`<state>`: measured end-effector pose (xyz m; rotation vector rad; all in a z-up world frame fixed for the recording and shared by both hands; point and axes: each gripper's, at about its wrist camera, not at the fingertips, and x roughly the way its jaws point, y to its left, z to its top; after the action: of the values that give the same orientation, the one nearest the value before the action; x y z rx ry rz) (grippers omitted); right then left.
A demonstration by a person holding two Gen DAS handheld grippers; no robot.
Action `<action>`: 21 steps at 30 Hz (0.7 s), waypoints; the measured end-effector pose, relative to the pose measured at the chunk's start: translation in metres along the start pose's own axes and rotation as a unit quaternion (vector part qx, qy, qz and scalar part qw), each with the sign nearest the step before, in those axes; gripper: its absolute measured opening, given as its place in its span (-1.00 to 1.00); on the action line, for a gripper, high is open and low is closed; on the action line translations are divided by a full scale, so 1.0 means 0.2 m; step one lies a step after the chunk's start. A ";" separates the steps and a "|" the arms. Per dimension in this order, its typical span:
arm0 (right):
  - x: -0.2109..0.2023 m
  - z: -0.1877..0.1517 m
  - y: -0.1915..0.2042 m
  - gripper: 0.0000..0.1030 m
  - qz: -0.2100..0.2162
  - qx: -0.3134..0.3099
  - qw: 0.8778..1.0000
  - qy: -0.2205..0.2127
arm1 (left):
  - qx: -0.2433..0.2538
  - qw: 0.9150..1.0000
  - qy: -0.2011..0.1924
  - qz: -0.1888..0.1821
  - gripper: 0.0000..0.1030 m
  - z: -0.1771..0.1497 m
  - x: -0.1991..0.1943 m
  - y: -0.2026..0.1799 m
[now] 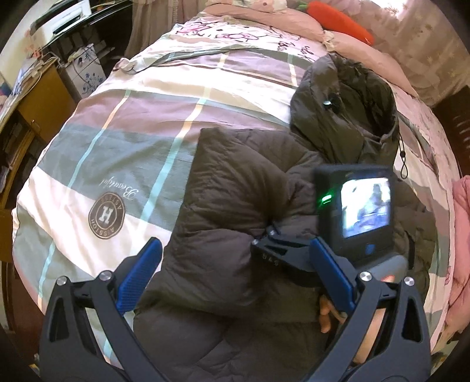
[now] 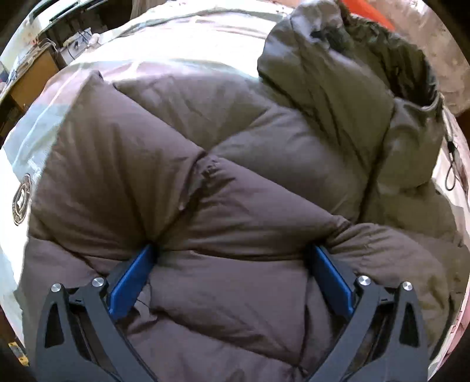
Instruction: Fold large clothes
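Between the right gripper's [image 2: 235, 255] spread fingers — puffy brown jacket [image 2: 235, 176], pressed against.

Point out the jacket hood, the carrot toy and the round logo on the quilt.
jacket hood [image 1: 346, 97], left wrist view, on its outer fabric.
carrot toy [image 1: 340, 20], left wrist view, on its orange body.
round logo [image 1: 106, 216], left wrist view, on the middle letter.
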<state>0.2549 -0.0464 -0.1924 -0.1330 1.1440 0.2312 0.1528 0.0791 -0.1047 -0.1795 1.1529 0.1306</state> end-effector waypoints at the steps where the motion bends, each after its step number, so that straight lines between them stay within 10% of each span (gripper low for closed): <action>1: -0.06 -0.01 -0.03 0.97 0.006 0.021 0.999 -0.024 | 0.002 1.000 0.000 0.000 0.96 0.00 0.00 0.00; 5: -0.20 -0.12 -0.10 0.97 -0.015 0.058 0.997 -0.057 | -0.001 1.000 0.007 0.002 0.96 0.01 0.03 0.00; 9: -0.01 -0.24 -0.04 0.97 -0.066 -0.024 0.997 0.015 | -0.005 1.000 0.020 0.001 0.96 0.01 0.05 -0.01; 13: -0.20 -0.19 -0.11 0.97 -0.009 -0.007 0.999 -0.048 | -0.006 1.000 0.030 0.002 0.96 -0.03 0.05 -0.01; 21: -0.30 0.57 -0.68 0.97 -0.195 0.096 0.969 -0.119 | -0.002 0.999 0.034 -0.004 0.96 -0.06 0.05 -0.04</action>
<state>0.3660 -0.1602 -0.0934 -0.1506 0.8744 -0.2097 0.1484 0.0691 -0.1180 -0.1933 1.2203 0.1203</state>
